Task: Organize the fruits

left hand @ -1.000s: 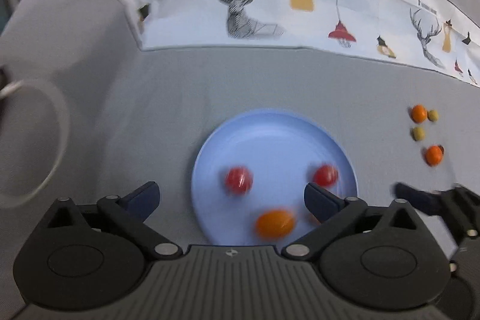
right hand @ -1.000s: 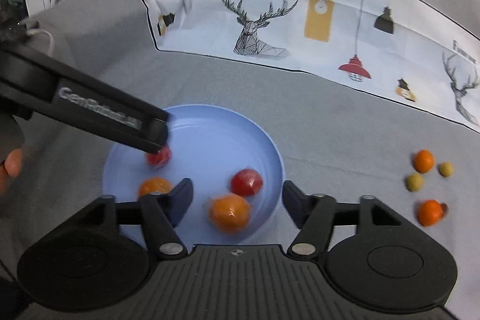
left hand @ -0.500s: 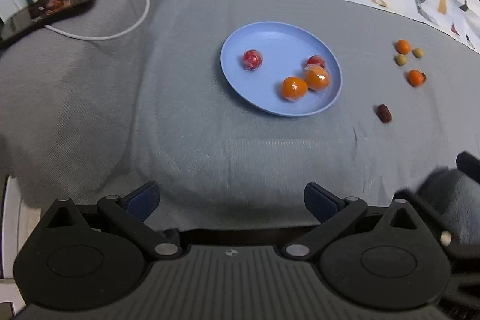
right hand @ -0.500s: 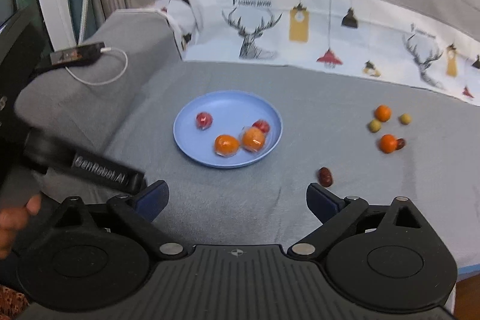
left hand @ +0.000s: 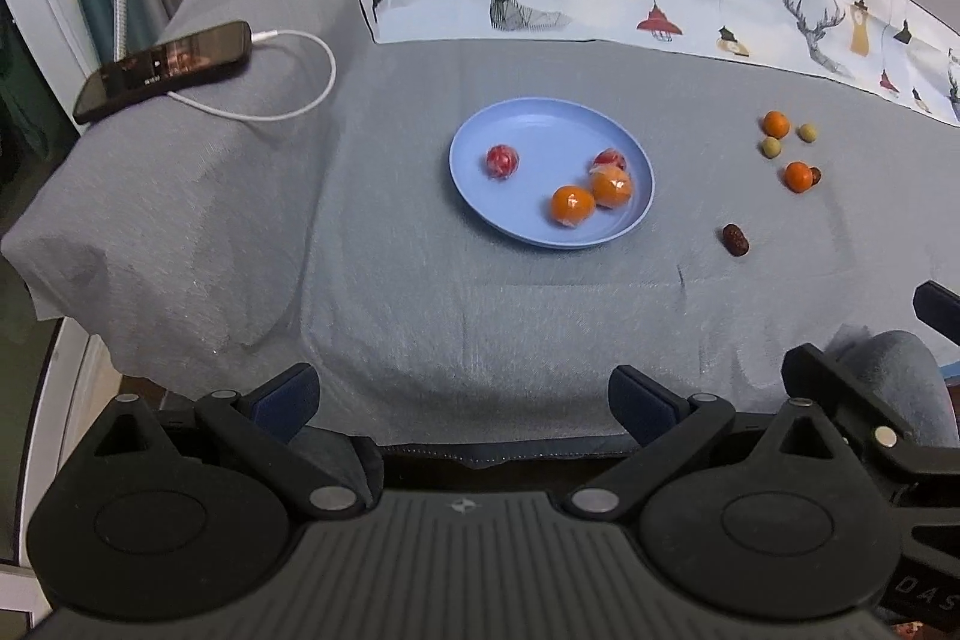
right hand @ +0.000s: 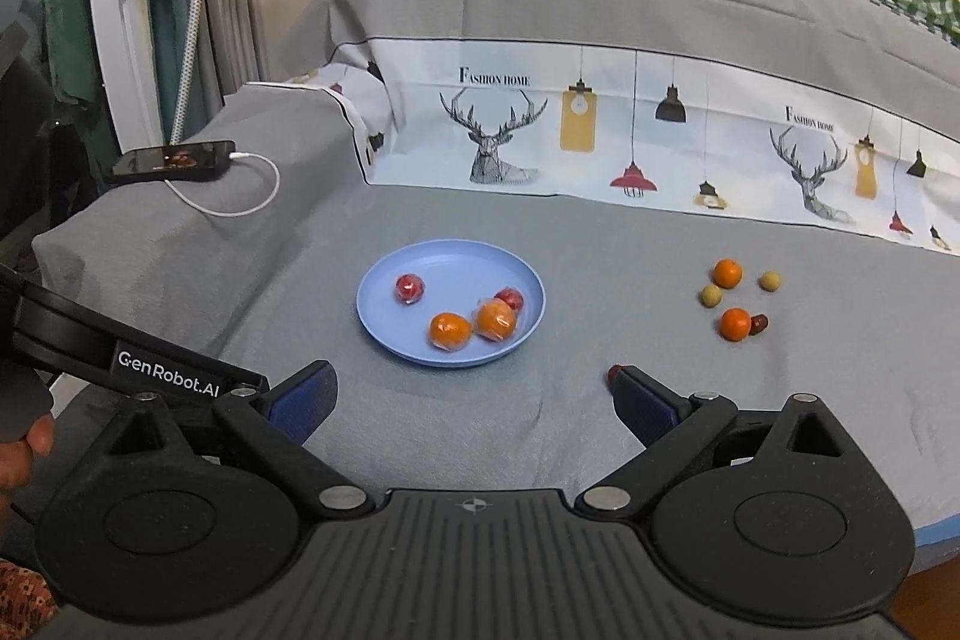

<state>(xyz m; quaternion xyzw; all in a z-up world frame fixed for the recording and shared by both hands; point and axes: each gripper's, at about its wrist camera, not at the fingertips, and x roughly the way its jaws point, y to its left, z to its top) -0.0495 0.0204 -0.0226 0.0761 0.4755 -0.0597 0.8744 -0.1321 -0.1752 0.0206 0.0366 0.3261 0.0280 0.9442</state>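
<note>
A blue plate (left hand: 540, 124) (right hand: 456, 256) lies on the grey cloth with two wrapped oranges (left hand: 573, 205) (right hand: 450, 329) and two wrapped red fruits (left hand: 501, 160) (right hand: 410, 287) on it. To its right sit loose small oranges (left hand: 798, 176) (right hand: 735, 323), two olive-green fruits (left hand: 771, 147) (right hand: 711, 295) and a dark red date (left hand: 735, 240). My left gripper (left hand: 462, 403) hangs open and empty at the table's near edge. My right gripper (right hand: 474, 397) is open and empty too, well back from the plate; its right finger hides most of the date (right hand: 613, 372).
A phone (left hand: 162, 70) (right hand: 174, 160) with a white cable (left hand: 300, 100) rests on a raised grey-covered block at the left. A deer-print cloth (right hand: 600, 142) rises behind the table. A hand (right hand: 24, 451) holds the left gripper's body at the right wrist view's left edge.
Both grippers pulled back and up from just over the plate to the table's near edge. The right jaws widened and left an orange on the plate.
</note>
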